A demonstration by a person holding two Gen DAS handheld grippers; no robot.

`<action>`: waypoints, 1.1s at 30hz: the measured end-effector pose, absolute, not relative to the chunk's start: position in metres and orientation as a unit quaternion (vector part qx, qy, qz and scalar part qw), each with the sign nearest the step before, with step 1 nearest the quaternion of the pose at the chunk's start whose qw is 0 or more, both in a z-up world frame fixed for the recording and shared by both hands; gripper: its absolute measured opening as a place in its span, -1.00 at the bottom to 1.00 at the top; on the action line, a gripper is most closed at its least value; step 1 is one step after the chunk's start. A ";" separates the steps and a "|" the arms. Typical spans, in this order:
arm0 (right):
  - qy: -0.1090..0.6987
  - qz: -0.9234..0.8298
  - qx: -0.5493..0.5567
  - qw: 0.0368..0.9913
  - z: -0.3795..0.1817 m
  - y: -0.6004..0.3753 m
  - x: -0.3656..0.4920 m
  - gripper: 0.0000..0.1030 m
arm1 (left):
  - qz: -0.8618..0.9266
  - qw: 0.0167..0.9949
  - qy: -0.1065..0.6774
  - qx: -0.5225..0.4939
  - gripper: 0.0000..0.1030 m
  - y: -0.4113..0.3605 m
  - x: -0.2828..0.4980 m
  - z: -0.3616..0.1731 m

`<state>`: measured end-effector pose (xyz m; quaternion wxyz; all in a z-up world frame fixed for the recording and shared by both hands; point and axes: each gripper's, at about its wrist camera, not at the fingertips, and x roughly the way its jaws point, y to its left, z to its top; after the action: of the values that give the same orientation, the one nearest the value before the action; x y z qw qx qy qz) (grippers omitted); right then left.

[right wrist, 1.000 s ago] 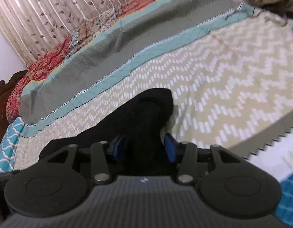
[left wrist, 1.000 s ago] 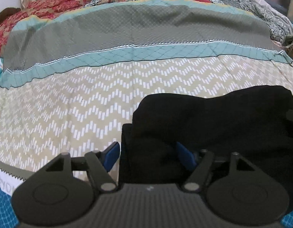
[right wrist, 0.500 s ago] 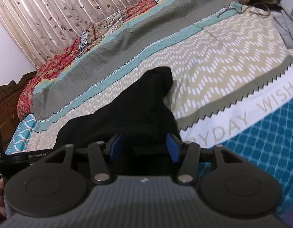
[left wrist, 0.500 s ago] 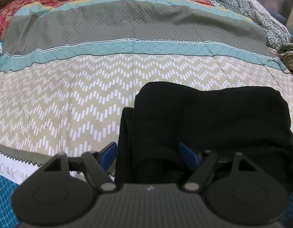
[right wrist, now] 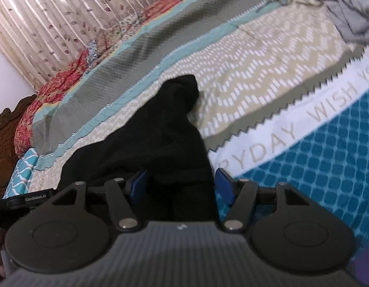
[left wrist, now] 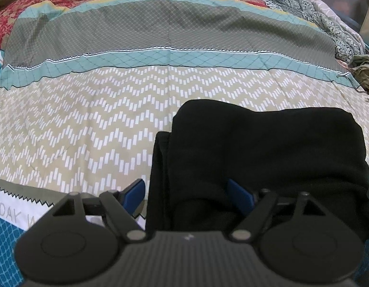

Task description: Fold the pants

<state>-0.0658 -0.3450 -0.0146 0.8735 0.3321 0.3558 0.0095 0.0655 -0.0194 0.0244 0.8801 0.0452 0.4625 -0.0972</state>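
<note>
Pants (left wrist: 268, 153) now lie bundled on bed (left wrist: 89, 124) toward 6 o'clock vs 1 s ago; left gripper (left wrist: 187, 195) & right gripper (right wrist: 182, 185) jaws apart, straddling cloth. Fold looks nearly done.

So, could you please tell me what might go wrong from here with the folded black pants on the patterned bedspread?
The left gripper and right gripper both stand open around the folded black fabric pants, so lifting now could leave them behind. An under layer juts out at the bundle's left edge; closing there might catch one layer and undo the fold. Closing low could also pinch the patterned bedspread.
</note>
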 end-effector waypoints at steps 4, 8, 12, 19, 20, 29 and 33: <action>0.360 0.014 0.345 0.867 -0.019 -0.344 -0.072 0.27 | -0.111 0.878 0.465 0.036 0.57 -0.015 0.062 0.026; 0.359 0.017 0.334 0.872 -0.018 -0.337 -0.077 0.31 | -0.139 0.868 0.476 -0.002 0.87 -0.003 0.055 0.023; 0.352 0.018 0.342 0.871 -0.018 -0.336 -0.078 0.44 | -0.156 0.858 0.488 -0.044 0.91 0.011 0.051 0.016; 0.349 0.021 0.338 0.874 -0.017 -0.331 -0.078 0.58 | -0.181 0.835 0.509 -0.110 0.97 0.020 0.059 0.010; 0.350 0.023 0.337 0.874 -0.017 -0.331 -0.078 0.57 | -0.183 0.833 0.511 -0.104 0.93 0.017 0.059 0.008; 0.360 0.039 0.323 0.874 -0.012 -0.335 -0.059 0.57 | -0.192 0.827 0.518 -0.103 0.95 0.014 0.059 0.005; 0.338 0.029 0.321 0.884 -0.007 -0.342 -0.045 0.57 | -0.183 0.822 0.524 -0.125 0.95 0.018 0.072 0.002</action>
<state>-0.0450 -0.3423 -0.0068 0.8841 0.3211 0.3383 0.0290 0.0720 0.0184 0.0017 0.8224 -0.1254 0.5239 -0.1831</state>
